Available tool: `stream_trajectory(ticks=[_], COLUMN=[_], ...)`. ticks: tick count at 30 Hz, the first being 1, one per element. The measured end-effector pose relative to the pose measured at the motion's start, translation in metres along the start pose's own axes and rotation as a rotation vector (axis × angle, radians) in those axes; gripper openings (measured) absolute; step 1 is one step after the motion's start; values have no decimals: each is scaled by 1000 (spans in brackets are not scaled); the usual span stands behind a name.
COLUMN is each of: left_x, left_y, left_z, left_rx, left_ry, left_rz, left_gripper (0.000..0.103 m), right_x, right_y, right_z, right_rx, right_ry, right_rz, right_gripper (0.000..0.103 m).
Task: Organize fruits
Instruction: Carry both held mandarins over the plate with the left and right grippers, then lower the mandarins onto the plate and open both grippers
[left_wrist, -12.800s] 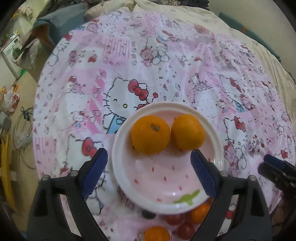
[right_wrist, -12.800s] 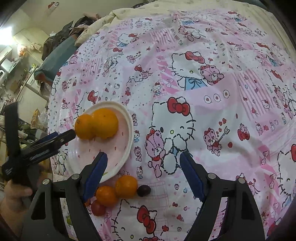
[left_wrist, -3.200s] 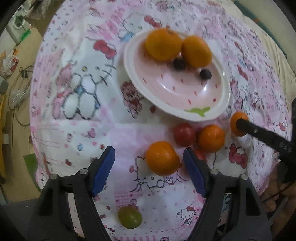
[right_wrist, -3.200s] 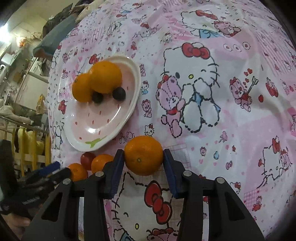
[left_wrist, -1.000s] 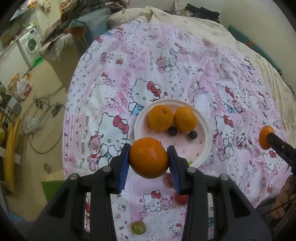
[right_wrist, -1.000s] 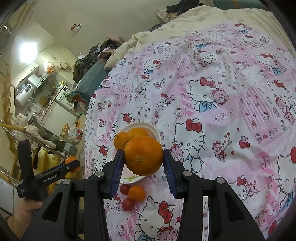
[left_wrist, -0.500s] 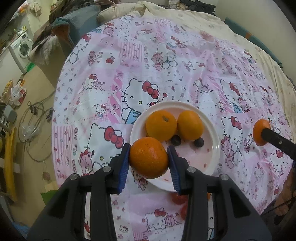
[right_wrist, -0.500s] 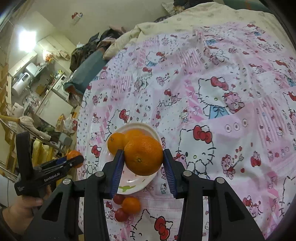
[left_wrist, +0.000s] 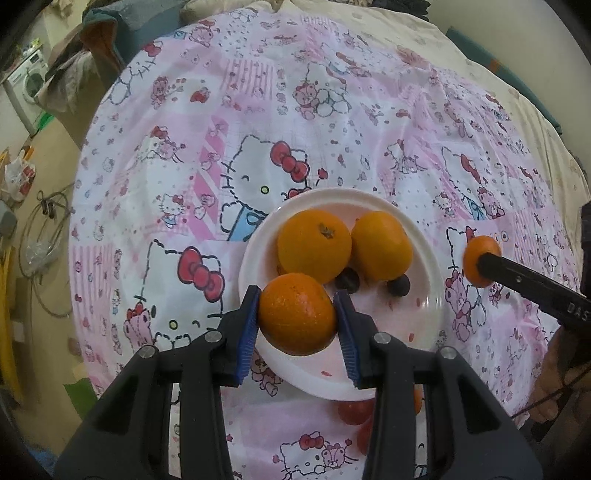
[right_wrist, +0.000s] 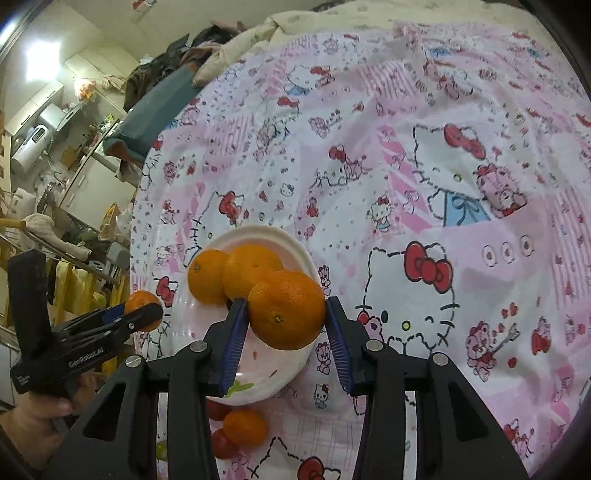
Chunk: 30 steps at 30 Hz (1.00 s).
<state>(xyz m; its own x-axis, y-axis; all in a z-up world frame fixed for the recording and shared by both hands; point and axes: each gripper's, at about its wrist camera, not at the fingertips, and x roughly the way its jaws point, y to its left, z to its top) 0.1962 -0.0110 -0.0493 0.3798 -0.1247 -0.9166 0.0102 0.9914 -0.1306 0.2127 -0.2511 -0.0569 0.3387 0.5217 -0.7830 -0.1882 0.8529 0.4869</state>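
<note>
A white plate (left_wrist: 428, 291) with red specks sits on the pink Hello Kitty cloth and holds two oranges (left_wrist: 314, 245) (left_wrist: 380, 249) and two dark grapes (left_wrist: 347, 278). My left gripper (left_wrist: 297, 319) is shut on an orange (left_wrist: 297, 314) and holds it above the plate's near left rim. My right gripper (right_wrist: 286, 317) is shut on another orange (right_wrist: 286, 308) above the plate's (right_wrist: 258, 384) right side. The right gripper with its orange (left_wrist: 480, 260) shows at the right of the left wrist view. The left gripper with its orange (right_wrist: 142, 304) shows at the left of the right wrist view.
A small orange (right_wrist: 245, 426) and red tomatoes (right_wrist: 221, 443) lie on the cloth in front of the plate. The table edge drops to the floor at the left (left_wrist: 70, 236). A bed with a beige blanket (left_wrist: 480, 48) lies behind.
Both grippers, each holding its orange, have moved down and closer to the plate. The left orange now hangs over the plate's near rim.
</note>
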Motion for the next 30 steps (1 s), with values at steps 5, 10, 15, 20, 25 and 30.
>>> stream_trajectory(ticks=[5,10,15,20,25,30], left_x=[8,17,30,38,50,52], left_y=[1,-5,-10,-15,-14,-16], left_z=[-1,-6,-10,-7,-4,-5], left_rx=[-2,29,34,47,33,39], left_ry=[22,52,94,109,132,134], left_rz=[1,-7,-37,-33,-3,-9], left_gripper=[36,36,36,36,36,37], right_x=[16,28,38,45,54,50], right_y=[-4,-3,1,8,9,7], right_z=[-3,-8,-11,-14,-19,-19], right_rx=[6,22,12,10,20,29], right_ry=[41,78,104,115,126,119], right_rz=[10,34,34,28,14,25], right_gripper=[44,44,44,45,46,47])
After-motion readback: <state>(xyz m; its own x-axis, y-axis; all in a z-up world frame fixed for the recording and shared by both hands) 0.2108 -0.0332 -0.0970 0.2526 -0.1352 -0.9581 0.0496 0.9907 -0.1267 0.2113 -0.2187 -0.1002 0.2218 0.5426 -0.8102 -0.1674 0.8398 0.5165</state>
